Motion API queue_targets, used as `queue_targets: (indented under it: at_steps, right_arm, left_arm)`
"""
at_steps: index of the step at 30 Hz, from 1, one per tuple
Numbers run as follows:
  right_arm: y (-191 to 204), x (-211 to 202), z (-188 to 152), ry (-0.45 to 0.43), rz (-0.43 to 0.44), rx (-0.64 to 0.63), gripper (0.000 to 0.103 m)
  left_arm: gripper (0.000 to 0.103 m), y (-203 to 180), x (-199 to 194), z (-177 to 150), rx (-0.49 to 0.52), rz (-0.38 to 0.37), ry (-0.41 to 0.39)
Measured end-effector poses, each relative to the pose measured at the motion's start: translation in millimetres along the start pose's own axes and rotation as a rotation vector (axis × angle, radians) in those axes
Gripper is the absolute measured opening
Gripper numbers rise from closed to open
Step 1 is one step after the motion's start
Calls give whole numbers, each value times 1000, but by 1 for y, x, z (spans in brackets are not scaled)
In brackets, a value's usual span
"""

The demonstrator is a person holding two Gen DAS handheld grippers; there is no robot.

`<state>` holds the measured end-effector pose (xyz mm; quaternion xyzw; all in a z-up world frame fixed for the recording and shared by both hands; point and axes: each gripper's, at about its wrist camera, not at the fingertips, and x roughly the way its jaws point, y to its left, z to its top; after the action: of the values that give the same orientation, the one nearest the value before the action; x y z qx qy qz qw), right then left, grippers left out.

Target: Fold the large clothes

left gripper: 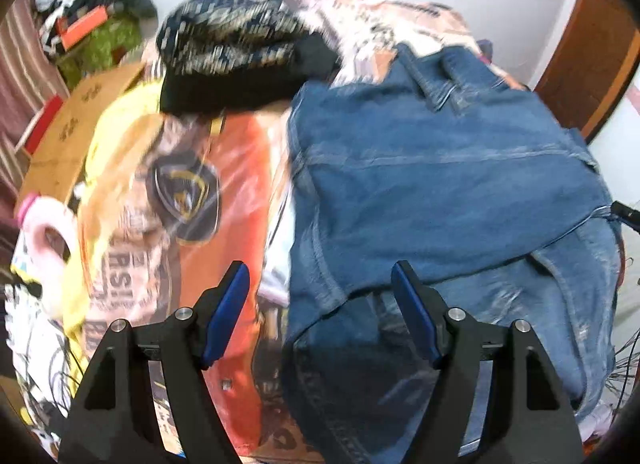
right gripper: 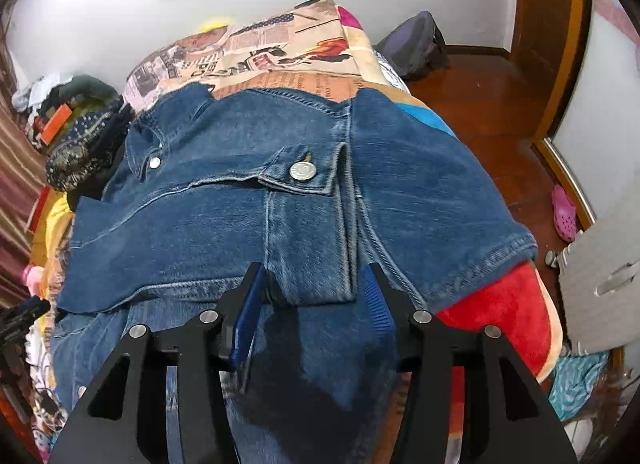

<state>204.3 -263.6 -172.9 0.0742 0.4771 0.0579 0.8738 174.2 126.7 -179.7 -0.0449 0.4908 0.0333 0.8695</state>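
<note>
A blue denim jacket (right gripper: 248, 216) lies partly folded on a bed with a printed cover (right gripper: 280, 56). It also shows in the left wrist view (left gripper: 440, 192), with a sleeve folded across its body. My left gripper (left gripper: 320, 292) is open and empty, hovering over the jacket's near left edge. My right gripper (right gripper: 316, 288) is open, its jaws either side of a folded denim strip below the pocket flap with a metal button (right gripper: 301, 171). It does not grip the cloth.
A dark patterned garment (left gripper: 236, 44) lies at the bed's far left. A cardboard box (left gripper: 76, 120) and a clothes pile (left gripper: 92, 28) stand left of the bed. A wooden floor (right gripper: 480, 104), a pink shoe (right gripper: 563, 213) and a dark bag (right gripper: 416, 44) are on the right.
</note>
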Motion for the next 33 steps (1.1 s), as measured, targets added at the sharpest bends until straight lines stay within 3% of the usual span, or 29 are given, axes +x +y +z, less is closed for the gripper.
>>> queue_targets:
  at_steps: [8, 12, 14, 17, 26, 33]
  right_arm:
    - [-38, -55, 8, -147, -57, 75, 47]
    - [-67, -68, 12, -187, -65, 171, 62]
    - [-85, -67, 11, -200, -84, 227, 64]
    - [-105, -55, 8, -169, -81, 295, 65]
    - [-150, 8, -8, -12, 77, 539, 65]
    - [-158, 31, 1, -3, 131, 579, 67]
  left_arm:
    - [72, -36, -29, 42, 17, -27, -140]
    - [72, -61, -31, 63, 25, -56, -186]
    - [72, -72, -30, 71, 30, -73, -196]
    - [72, -90, -21, 81, 43, -91, -190]
    - [72, -131, 13, 82, 97, -137, -113]
    - [72, -137, 37, 79, 89, -146, -56]
